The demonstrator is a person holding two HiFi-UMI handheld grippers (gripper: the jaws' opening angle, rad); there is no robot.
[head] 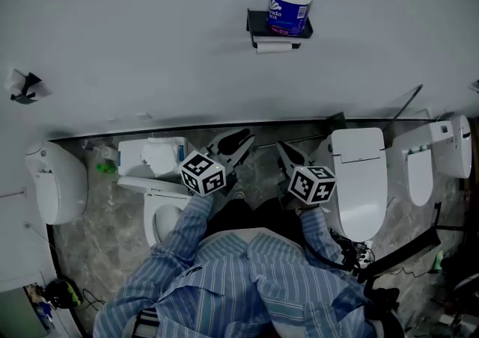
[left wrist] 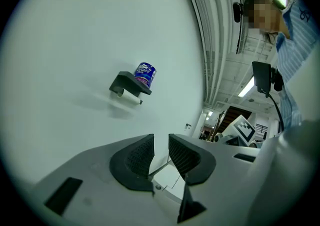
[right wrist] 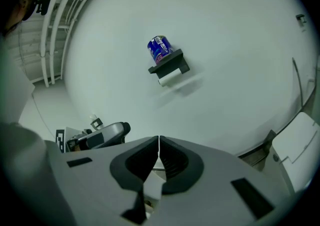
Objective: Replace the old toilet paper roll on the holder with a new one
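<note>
The new roll (head: 289, 9), in its blue wrapper, stands on the shelf of the wall holder (head: 255, 25), with the old roll (head: 274, 47) hung just beneath. Both are well apart from the grippers, so the swap looks unstarted. The left gripper (head: 241, 140) has its fingers (left wrist: 140, 156) slightly spread and empty, and the right gripper (head: 284, 149) has its fingers (right wrist: 172, 160) pressed together on nothing — both point toward the wall, likely readying the approach.

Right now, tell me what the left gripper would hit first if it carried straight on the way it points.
Most likely the bare white wall, below the black toilet paper holder. The left gripper has nothing between its slightly parted jaws, and the way looks free until then, though depth is unclear.
</note>
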